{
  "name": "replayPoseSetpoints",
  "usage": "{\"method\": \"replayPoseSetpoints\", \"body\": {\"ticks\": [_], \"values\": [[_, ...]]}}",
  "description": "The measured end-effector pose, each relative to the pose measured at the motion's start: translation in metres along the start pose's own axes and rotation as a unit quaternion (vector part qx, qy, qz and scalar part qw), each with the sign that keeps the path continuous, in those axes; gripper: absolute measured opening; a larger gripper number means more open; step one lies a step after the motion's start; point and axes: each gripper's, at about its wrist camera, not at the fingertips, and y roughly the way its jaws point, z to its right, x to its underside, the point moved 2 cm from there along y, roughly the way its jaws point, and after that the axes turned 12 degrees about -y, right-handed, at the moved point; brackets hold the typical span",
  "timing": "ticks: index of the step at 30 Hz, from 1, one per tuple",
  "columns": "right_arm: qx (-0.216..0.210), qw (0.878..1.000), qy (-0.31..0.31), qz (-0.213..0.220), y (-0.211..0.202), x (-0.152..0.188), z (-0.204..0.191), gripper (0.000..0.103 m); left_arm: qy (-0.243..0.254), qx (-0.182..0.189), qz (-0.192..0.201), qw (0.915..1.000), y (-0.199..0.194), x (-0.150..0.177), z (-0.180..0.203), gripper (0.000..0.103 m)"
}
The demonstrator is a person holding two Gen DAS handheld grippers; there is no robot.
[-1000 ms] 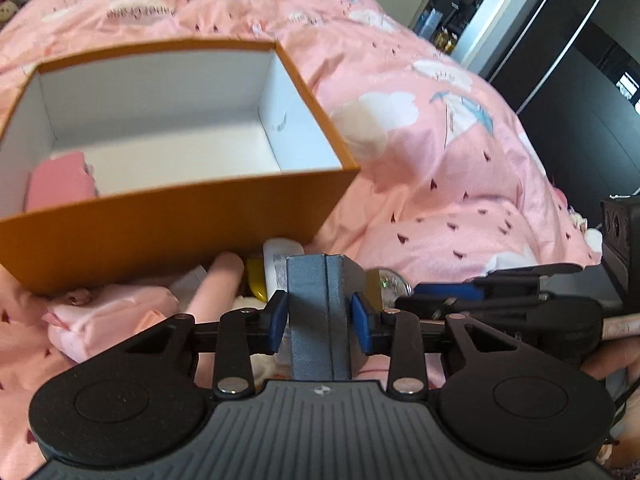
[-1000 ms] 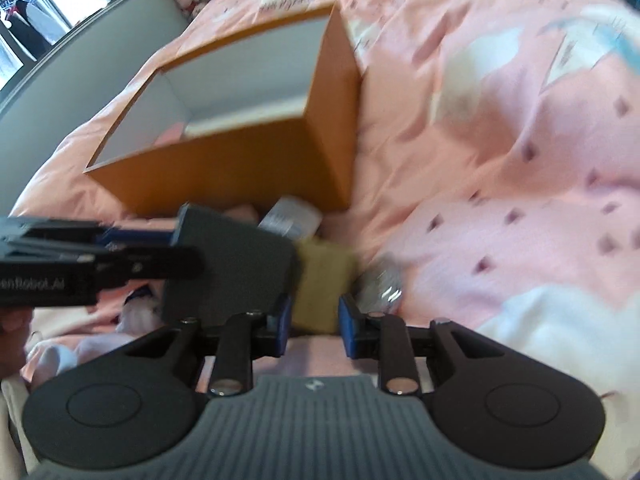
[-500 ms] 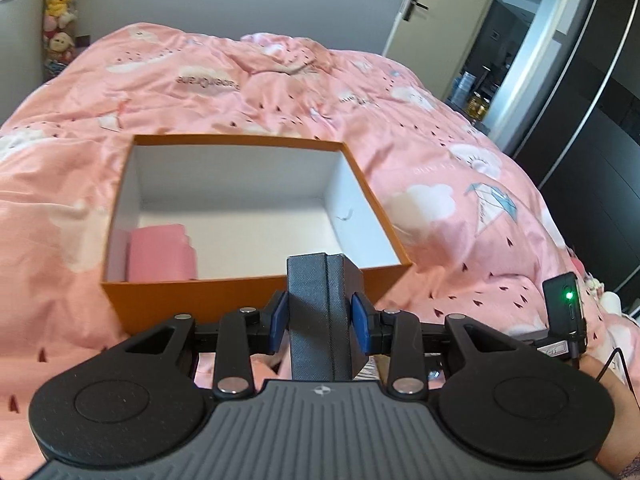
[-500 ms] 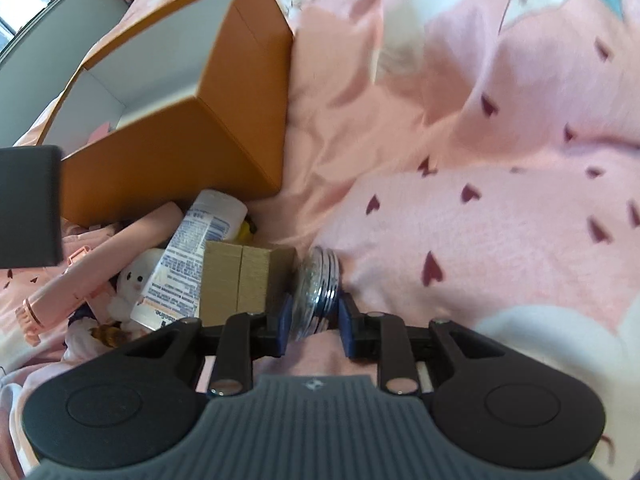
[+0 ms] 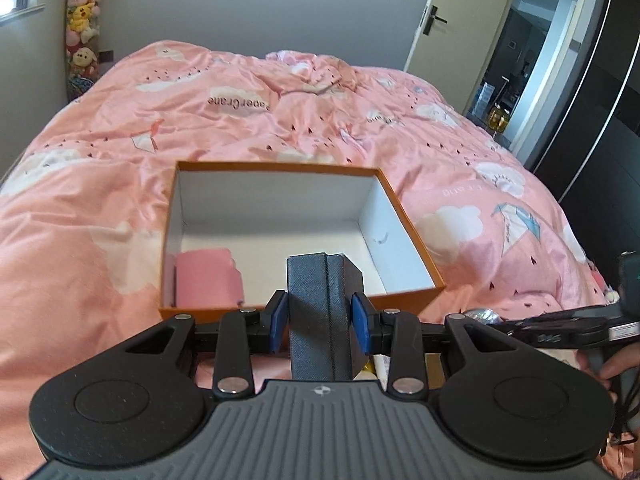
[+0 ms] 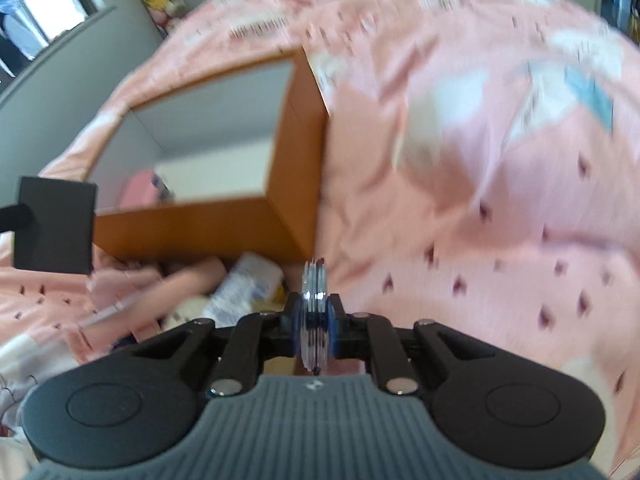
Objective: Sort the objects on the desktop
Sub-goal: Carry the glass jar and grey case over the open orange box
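Observation:
An open orange box [image 5: 404, 208] with a white inside lies on the pink bed; a pink item [image 5: 208, 278] sits in its near left corner. My left gripper [image 5: 320, 318] is shut on a dark grey case [image 5: 320, 300], held upright just above the box's near wall. The case also shows at the left of the right wrist view [image 6: 56, 226]. My right gripper [image 6: 315, 316] is shut on a round silver tin [image 6: 314, 304], held on edge in front of the box's right corner [image 6: 298, 184].
Loose items lie by the box's near side: a white tube [image 6: 244, 288], a pink cylinder [image 6: 188, 284] and pink cloth [image 6: 116, 292]. The pink duvet [image 5: 280, 112] spreads all around. A door and dark wardrobe stand at the right.
My left gripper has risen with the grey case from the pile to above the box's near wall. My right gripper has closed on the silver tin and lifted it off the bed.

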Motion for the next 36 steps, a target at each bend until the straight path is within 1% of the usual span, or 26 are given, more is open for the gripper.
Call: {"method": "replayPoseSetpoints", "body": {"ticks": [2,5,8,10,12,15,17,19,21,23,26,32,36], "values": [[-0.01,1.0,-0.008,0.019,-0.012,-0.011,-0.003,0.014,-0.005,0.002,0.008,1.0,-0.004,-0.009,-0.006,0.039],[-0.033,0.998,-0.026,0.049,-0.025,-0.029,-0.011,0.014,-0.012,-0.004,0.03,0.9995,-0.008,-0.025,-0.014,0.039],[-0.065,0.994,-0.043,0.078,-0.032,-0.049,-0.022,0.014,-0.024,-0.005,0.042,0.9988,-0.003,-0.043,-0.024,0.039],[-0.087,0.991,-0.05,0.093,-0.031,-0.064,-0.031,0.014,-0.038,-0.005,0.04,0.9985,0.007,-0.053,-0.03,0.039],[-0.099,0.987,-0.063,0.108,-0.027,-0.081,-0.043,0.014,-0.051,-0.003,0.033,0.9981,0.018,-0.06,-0.039,0.039],[-0.123,0.984,-0.065,0.113,-0.01,-0.105,-0.059,0.014,-0.061,-0.006,0.015,0.998,0.038,-0.067,-0.05,0.039],[-0.141,0.983,-0.054,0.103,0.009,-0.121,-0.068,0.014,-0.061,-0.011,0.0,0.9981,0.05,-0.066,-0.056,0.039],[-0.149,0.984,-0.048,0.09,0.033,-0.133,-0.078,0.014,-0.069,-0.015,-0.014,0.9974,0.064,-0.064,-0.064,0.039],[-0.155,0.984,-0.043,0.075,0.058,-0.142,-0.087,0.014,-0.081,-0.01,-0.03,0.9962,0.077,-0.063,-0.074,0.039],[-0.157,0.985,-0.035,0.056,0.082,-0.146,-0.093,0.014,-0.088,-0.006,-0.043,0.9952,0.088,-0.062,-0.081,0.039],[-0.153,0.987,-0.026,0.026,0.115,-0.148,-0.102,0.014,-0.096,-0.011,-0.063,0.9933,0.102,-0.059,-0.089,0.039],[-0.148,0.989,-0.014,-0.011,0.147,-0.14,-0.106,0.014,-0.111,0.003,-0.087,0.9901,0.118,-0.054,-0.101,0.039],[-0.154,0.988,-0.003,-0.028,0.155,-0.136,-0.104,0.014,-0.096,-0.005,-0.103,0.9901,0.126,-0.052,-0.103,0.04]]}}
